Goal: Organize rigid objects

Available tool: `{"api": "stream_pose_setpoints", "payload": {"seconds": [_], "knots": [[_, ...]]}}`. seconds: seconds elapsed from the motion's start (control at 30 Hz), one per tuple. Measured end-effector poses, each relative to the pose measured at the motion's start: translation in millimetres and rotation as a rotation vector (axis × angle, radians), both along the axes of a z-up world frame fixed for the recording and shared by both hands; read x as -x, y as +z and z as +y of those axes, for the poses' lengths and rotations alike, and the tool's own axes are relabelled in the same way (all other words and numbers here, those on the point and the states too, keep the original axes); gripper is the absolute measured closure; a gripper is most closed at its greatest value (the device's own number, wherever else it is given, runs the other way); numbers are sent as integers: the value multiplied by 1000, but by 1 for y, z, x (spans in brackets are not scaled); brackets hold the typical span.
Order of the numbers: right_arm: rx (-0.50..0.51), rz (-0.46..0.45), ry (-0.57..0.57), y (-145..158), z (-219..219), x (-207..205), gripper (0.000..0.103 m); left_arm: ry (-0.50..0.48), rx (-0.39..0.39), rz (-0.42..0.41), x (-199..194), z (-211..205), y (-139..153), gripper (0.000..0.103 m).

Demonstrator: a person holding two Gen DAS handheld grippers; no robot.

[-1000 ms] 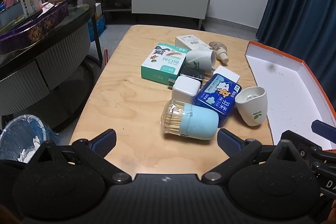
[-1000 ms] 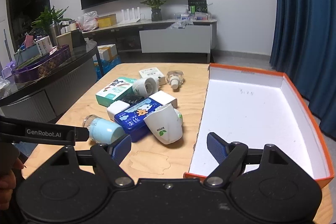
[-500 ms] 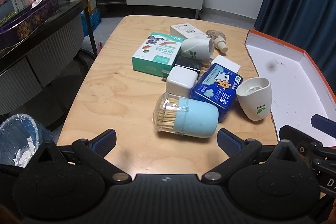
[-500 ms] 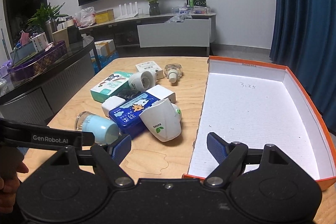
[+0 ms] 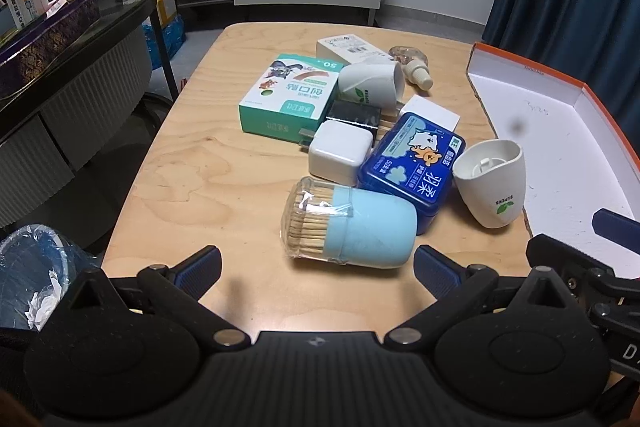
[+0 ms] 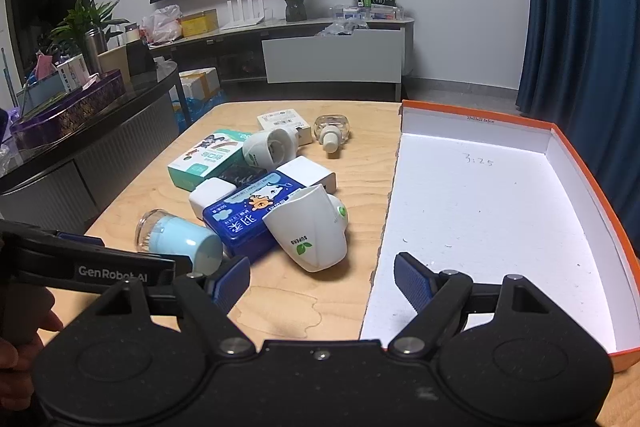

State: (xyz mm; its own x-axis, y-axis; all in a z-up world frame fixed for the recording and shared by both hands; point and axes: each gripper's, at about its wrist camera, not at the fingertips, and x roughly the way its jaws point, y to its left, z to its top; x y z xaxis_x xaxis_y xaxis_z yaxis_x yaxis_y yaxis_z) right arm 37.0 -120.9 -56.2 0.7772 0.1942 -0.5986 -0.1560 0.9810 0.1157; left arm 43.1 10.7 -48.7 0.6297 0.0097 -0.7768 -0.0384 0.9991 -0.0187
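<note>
A pile of small items lies on the wooden table (image 5: 192, 179). Nearest is a light-blue toothpick holder (image 5: 352, 225) on its side, just ahead of my open left gripper (image 5: 316, 269). Behind it sit a blue tin (image 5: 414, 165), a white cube charger (image 5: 340, 157), a green plaster box (image 5: 290, 95) and two white cups (image 5: 492, 183) (image 5: 370, 83). My right gripper (image 6: 322, 281) is open too, low over the table edge, with the white cup (image 6: 308, 231) in front of it. An orange-rimmed empty white box (image 6: 492, 219) lies to the right.
A small glass bottle (image 6: 332, 129) and a white carton (image 6: 280, 119) lie at the pile's far side. A dark curved counter (image 5: 60, 67) stands to the left, with a lined bin (image 5: 32, 267) below. A TV cabinet (image 6: 332, 55) and blue curtain (image 6: 584, 27) are behind.
Both grippers have moved forward toward the pile, so the toothpick holder and the white cup appear larger and closer. Nothing on the table has shifted, and both grippers stay open.
</note>
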Motion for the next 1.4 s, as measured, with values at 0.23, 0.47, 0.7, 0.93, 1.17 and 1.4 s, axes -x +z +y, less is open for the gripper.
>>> {"api": "stream_pose_setpoints", "payload": {"seconds": [0.23,0.47,0.7,0.93,1.17,1.4], "knots": [[2,8,-3,-3,0,-4,10,-4,-6,11,-4,-1,-4,0],[1,14,-4,-6,-1,-8,10,-7,-8,15,-6,-2,-6,0],[0,22,-4,-7,-1,-9,10,-7,-8,18,-7,-2,-7,0],[0,29,-1,-9,-2,-11,10,-8,-9,19,-8,-2,-8,0],[2,36,-1,-9,0,-11,10,-8,-15,26,-12,-3,-11,0],[3,44,2,-10,0,-14,10,-9,-19,28,-15,-3,-11,0]]}}
